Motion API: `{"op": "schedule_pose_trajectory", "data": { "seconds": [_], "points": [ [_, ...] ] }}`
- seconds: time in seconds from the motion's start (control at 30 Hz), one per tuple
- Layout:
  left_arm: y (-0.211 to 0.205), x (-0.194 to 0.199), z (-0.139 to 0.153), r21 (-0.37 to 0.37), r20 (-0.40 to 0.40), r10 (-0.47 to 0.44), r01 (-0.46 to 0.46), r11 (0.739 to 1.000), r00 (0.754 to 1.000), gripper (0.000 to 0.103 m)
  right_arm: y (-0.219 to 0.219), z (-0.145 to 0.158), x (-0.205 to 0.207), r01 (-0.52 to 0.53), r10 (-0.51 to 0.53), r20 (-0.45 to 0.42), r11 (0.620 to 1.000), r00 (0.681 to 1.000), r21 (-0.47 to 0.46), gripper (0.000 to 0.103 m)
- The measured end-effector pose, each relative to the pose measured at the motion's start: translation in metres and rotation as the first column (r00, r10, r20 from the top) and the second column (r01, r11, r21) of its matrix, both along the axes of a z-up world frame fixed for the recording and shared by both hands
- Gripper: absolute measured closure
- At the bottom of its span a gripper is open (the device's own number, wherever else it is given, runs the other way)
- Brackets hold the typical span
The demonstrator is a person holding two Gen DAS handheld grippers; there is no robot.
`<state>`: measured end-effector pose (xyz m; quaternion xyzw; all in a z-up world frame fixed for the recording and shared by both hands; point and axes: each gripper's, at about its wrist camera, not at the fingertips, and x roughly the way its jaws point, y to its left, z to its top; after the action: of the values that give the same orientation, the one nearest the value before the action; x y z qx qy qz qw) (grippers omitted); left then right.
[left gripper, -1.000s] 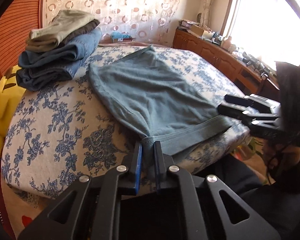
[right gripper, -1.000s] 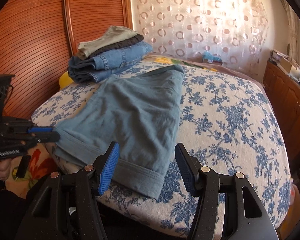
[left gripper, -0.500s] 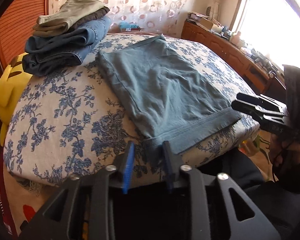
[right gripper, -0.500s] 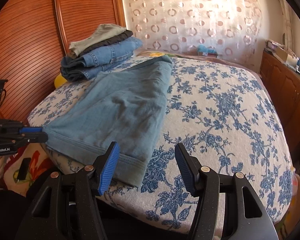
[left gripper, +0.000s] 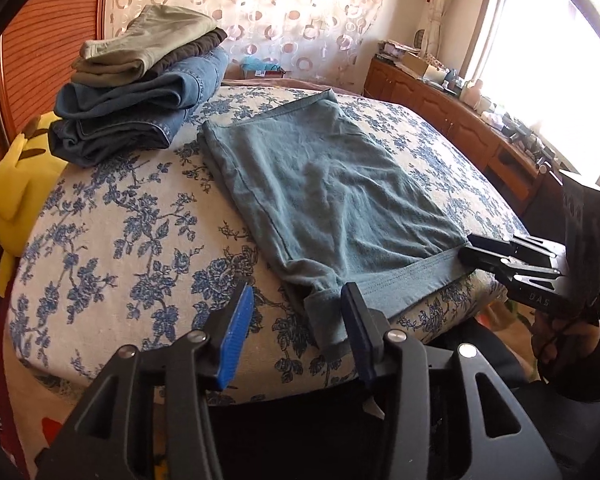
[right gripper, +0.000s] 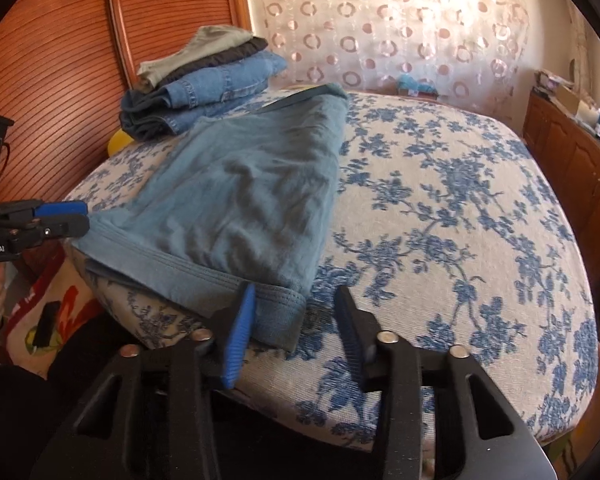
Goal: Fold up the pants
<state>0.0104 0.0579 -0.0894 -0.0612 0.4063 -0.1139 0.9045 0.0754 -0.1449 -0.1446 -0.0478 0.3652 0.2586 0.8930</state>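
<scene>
2 cameras, 1 on each gripper, both low at the near edge of the bed (left gripper: 100, 248), looking forward and down. Left view faces the window side; right view faces the wooden wall. Both share the pants (left gripper: 332, 192) (right gripper: 252, 200), seen close up.
</scene>
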Motion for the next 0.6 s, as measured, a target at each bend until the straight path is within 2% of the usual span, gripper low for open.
{"op": "schedule_pose_trajectory", "data": {
  "seconds": [0.33,0.53,0.6],
  "points": [
    [-0.006,0.000,-0.020,-0.014,-0.040,-0.009,0.008,1.000,0.999,0.058,0.000,-0.001,0.000,-0.002,0.002,-0.013,1.000,1.000,0.006,0.070],
    [-0.009,-0.003,-0.022,-0.009,-0.021,-0.016,0.016,1.000,1.000,0.059,0.003,-0.001,-0.002,-0.006,0.006,-0.009,1.000,1.000,0.001,0.070],
    [-0.011,-0.004,-0.022,-0.006,-0.014,-0.023,0.023,1.000,1.000,0.062,0.005,-0.001,-0.002,-0.013,0.013,-0.009,1.000,1.000,-0.002,0.070]
  ]
}}
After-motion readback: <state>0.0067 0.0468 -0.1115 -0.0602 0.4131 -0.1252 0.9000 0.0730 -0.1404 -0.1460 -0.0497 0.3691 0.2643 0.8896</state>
